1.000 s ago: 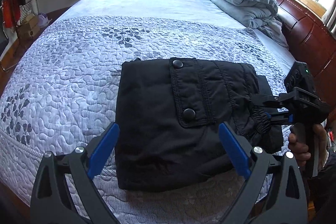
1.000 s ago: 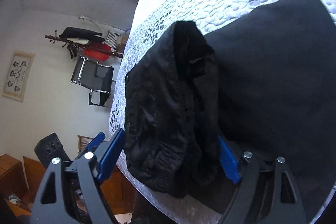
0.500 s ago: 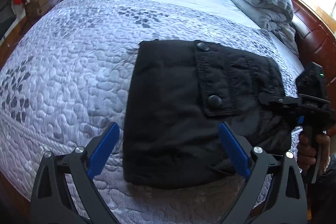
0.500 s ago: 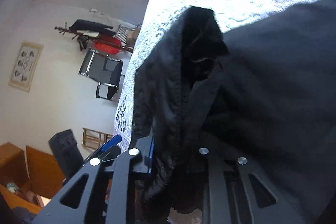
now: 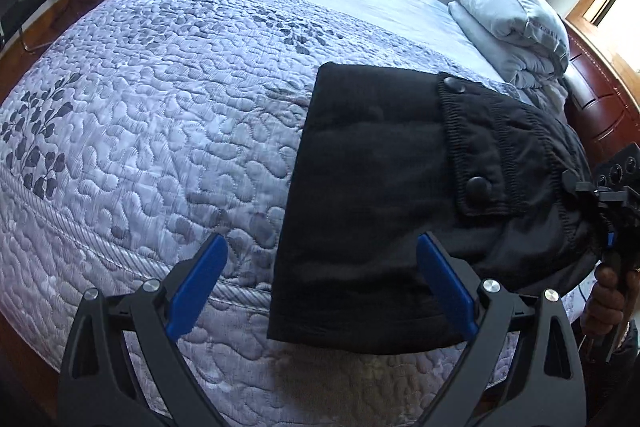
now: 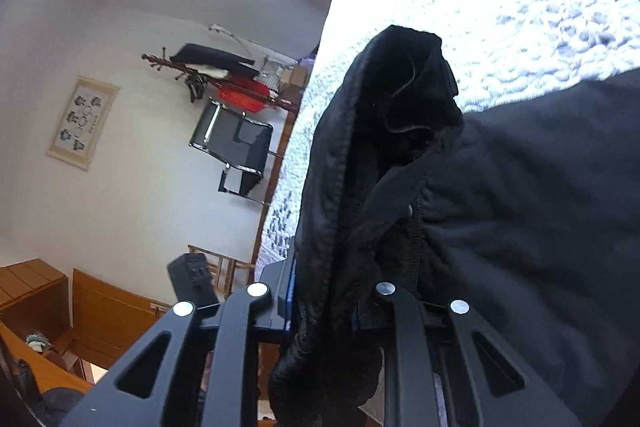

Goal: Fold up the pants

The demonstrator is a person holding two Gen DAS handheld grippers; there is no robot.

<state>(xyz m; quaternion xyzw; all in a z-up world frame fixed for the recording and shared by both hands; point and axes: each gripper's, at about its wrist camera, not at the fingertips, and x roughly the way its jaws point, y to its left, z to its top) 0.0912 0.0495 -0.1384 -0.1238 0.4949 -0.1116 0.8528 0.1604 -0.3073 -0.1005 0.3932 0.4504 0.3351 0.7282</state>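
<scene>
- Black pants [image 5: 372, 195], already folded into a compact rectangle, lie on the quilted bed [image 5: 160, 115] near its front edge, below the stacked pillows [image 5: 508, 23]; one last fold looks left.
- The right gripper [image 6: 328, 303] is clamped on the bunched waistband end, its jaws having just closed on the cloth.
- The left gripper [image 5: 320, 287] hovers with jaws apart over the pants' near edge, holding nothing.
- Two snap buttons fasten a pocket flap.

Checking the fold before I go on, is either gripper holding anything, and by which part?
The right gripper is shut on the black pants, at their bunched waistband end. The left gripper is open, holding nothing.
</scene>
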